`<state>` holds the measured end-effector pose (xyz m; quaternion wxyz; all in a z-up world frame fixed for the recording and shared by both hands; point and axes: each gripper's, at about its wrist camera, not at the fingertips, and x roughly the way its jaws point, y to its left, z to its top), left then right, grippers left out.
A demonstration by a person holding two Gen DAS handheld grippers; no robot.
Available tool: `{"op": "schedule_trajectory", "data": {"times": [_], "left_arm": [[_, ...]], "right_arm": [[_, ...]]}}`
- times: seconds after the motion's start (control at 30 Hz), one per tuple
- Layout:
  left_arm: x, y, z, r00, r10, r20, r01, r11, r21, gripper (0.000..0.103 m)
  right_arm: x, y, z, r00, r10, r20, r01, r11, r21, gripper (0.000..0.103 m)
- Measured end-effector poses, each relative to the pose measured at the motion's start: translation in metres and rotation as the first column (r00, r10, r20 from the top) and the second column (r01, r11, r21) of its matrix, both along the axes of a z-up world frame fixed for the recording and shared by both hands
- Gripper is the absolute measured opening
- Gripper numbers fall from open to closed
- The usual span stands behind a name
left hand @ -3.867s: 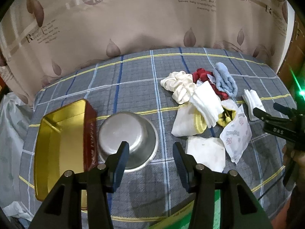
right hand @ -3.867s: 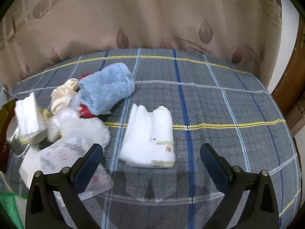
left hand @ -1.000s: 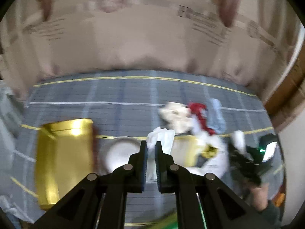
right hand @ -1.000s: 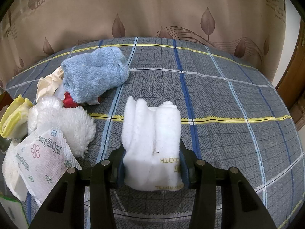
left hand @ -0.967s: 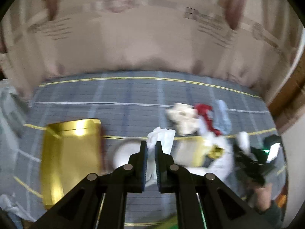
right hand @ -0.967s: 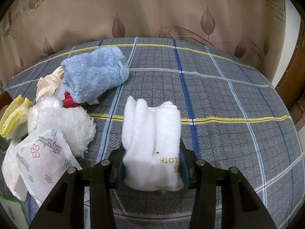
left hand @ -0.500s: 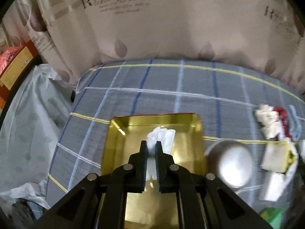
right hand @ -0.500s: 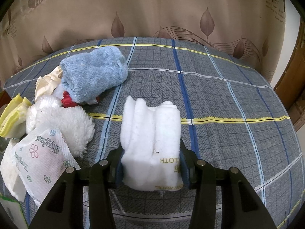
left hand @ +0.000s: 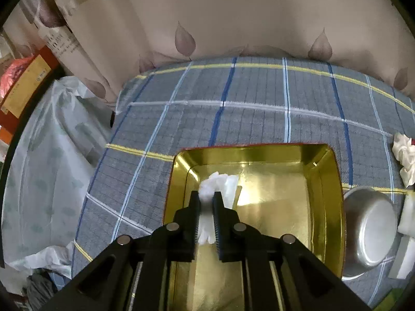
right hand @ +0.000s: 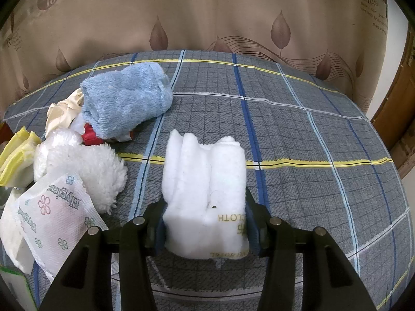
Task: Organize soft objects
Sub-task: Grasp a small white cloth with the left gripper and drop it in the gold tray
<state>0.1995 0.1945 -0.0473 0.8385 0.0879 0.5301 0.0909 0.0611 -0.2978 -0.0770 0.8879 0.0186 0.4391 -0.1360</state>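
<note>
Left gripper (left hand: 206, 202), jaws clamped narrow on a white cloth (left hand: 216, 184), holds it above the gold tin (left hand: 325, 181) for dropping; right gripper (right hand: 205, 223) squeezes a folded white towel (right hand: 205, 181), right of that tin.

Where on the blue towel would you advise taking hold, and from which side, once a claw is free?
Probably across the blue towel at its rounded right end, coming from the bare tablecloth side; its left end lies on the red cloth.
</note>
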Motion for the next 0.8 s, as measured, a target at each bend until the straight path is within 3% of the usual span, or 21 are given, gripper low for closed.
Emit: {"op": "schedule_trajectory", "data": {"times": [0.07,0.13,0.47,0.67,0.8], "left_arm": [[0.0,0.0,-0.003,1.0,-0.011,-0.02,0.011,1.0,0.004,0.031],[-0.001,0.001,-0.003,1.0,-0.017,-0.008,0.017,0.999,0.028,0.036],[-0.028,-0.001,0.02,0.997,-0.065,0.037,0.066,0.998,-0.024,0.036],[-0.07,-0.007,0.039,0.987,-0.138,0.088,0.148,0.981,-0.127,0.036],[-0.099,-0.008,0.043,0.987,-0.122,0.104,0.127,0.991,-0.05,0.036]], "right_arm": [[0.0,0.0,0.0,1.0,0.0,0.0,0.0,1.0,-0.001,0.047],[0.0,0.0,0.0,1.0,-0.001,0.0,0.001,1.0,-0.001,0.048],[0.0,-0.001,0.0,1.0,-0.003,-0.002,0.003,1.0,-0.005,0.048],[0.0,-0.001,0.0,1.0,-0.003,-0.001,0.003,1.0,-0.001,0.048],[0.0,-0.002,0.0,1.0,-0.004,0.0,0.004,1.0,0.0,0.048]]}}
